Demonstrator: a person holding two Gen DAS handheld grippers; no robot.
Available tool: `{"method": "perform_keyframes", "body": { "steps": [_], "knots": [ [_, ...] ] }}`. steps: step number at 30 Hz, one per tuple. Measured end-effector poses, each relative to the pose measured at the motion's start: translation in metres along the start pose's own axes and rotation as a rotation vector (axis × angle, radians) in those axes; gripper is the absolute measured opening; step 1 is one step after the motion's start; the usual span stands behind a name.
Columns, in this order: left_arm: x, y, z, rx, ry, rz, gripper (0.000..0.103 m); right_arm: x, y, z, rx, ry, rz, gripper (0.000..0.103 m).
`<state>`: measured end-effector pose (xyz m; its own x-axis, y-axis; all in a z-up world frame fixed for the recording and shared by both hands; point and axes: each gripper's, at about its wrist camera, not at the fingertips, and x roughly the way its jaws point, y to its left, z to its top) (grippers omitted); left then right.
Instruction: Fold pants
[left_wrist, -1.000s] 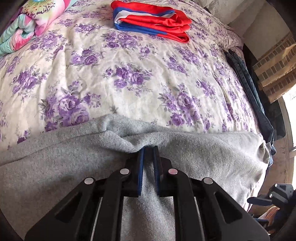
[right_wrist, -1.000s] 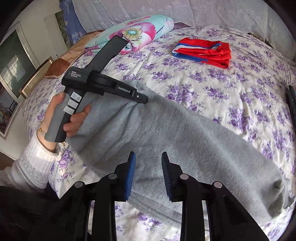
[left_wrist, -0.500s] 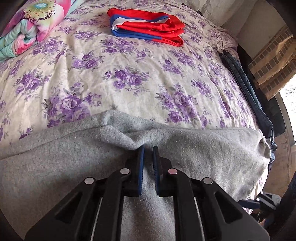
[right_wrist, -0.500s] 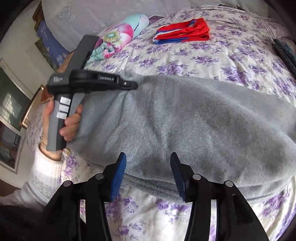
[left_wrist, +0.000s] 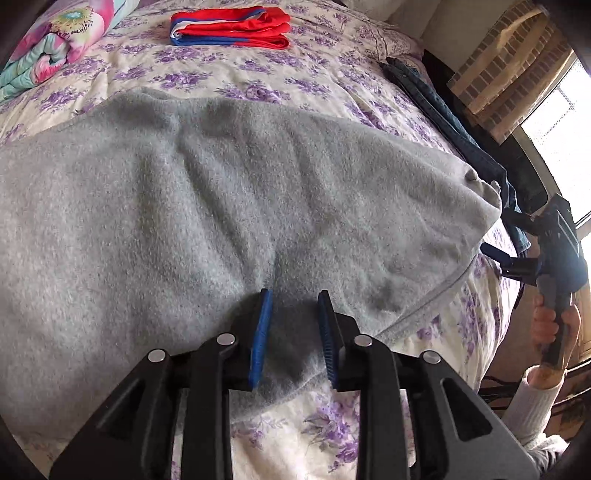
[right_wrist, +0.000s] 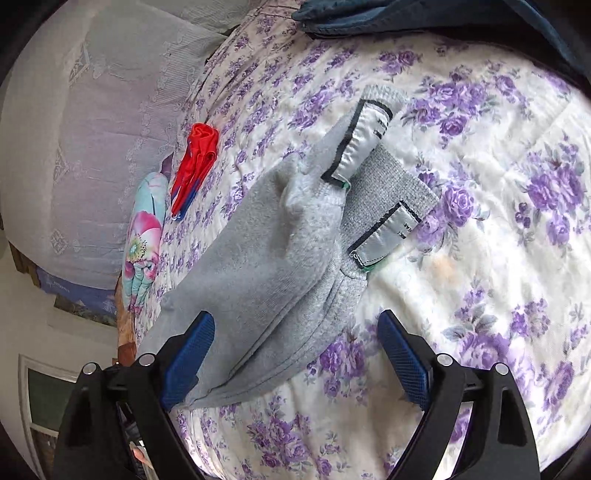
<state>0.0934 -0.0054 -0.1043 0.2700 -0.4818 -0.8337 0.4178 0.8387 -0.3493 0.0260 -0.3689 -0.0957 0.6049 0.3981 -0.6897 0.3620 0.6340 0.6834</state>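
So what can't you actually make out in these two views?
- Left wrist view: whether the left gripper, jaws opening, grips the grey pants.
- Right wrist view: print on the white labels, too small.
- Dark garment, cut off by the top edge.

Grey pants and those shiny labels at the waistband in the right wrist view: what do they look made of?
The grey pants look like a soft knit fleece, probably cotton blend: matte, fuzzy nap, heathered grey, ribbed waistband. The labels look like woven satin, likely polyester: glossy silver sheen, dark stitched edges, printed text too small to read.
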Motion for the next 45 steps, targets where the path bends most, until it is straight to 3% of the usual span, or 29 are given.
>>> {"method": "perform_keyframes", "body": {
  "steps": [6, 8, 9, 10, 13, 16, 23, 27, 31, 34, 40, 45],
  "knots": [
    [-0.005, 0.009, -0.008, -0.015, 0.002, -0.04, 0.024, 0.029, -0.009, 0.021, 0.023, -0.035, 0.127, 0.091],
    [-0.005, 0.011, -0.008, -0.026, 0.007, -0.049, 0.024, 0.033, 0.001, 0.02, -0.045, -0.047, 0.087, 0.072],
    [-0.005, 0.01, -0.008, -0.025, 0.009, -0.047, 0.024, 0.035, 0.005, 0.018, -0.078, -0.05, 0.064, 0.033],
    [-0.005, 0.009, -0.008, -0.02, 0.012, -0.041, 0.024, 0.038, 0.001, 0.02, -0.073, -0.035, 0.076, 0.025],
    [-0.006, 0.001, -0.006, 0.015, 0.027, 0.007, 0.024, 0.038, -0.007, 0.022, -0.06, -0.034, 0.111, 0.024],
    [-0.009, -0.013, 0.002, 0.034, 0.057, 0.065, 0.023, 0.039, 0.007, 0.017, -0.146, -0.059, 0.009, 0.03],
    [-0.011, -0.069, 0.055, 0.039, 0.011, -0.078, 0.023, 0.039, -0.006, 0.022, -0.122, -0.022, 0.071, 0.035],
    [0.025, -0.113, 0.091, 0.053, 0.042, -0.16, 0.022, 0.028, -0.02, 0.027, -0.021, -0.028, 0.134, 0.035],
    [0.07, -0.145, 0.105, 0.089, 0.09, -0.144, 0.02, 0.03, -0.024, 0.032, -0.017, -0.022, 0.158, 0.035],
    [0.11, -0.14, 0.101, 0.039, 0.188, -0.158, 0.014, 0.031, -0.032, 0.033, 0.005, -0.022, 0.188, 0.033],
    [0.116, -0.116, 0.097, -0.037, 0.178, -0.251, 0.003, 0.031, -0.033, 0.035, 0.007, -0.023, 0.186, 0.035],
    [0.116, -0.119, 0.096, -0.024, 0.165, -0.241, 0.002, 0.032, -0.032, 0.036, 0.027, -0.029, 0.189, 0.035]
  ]
}}
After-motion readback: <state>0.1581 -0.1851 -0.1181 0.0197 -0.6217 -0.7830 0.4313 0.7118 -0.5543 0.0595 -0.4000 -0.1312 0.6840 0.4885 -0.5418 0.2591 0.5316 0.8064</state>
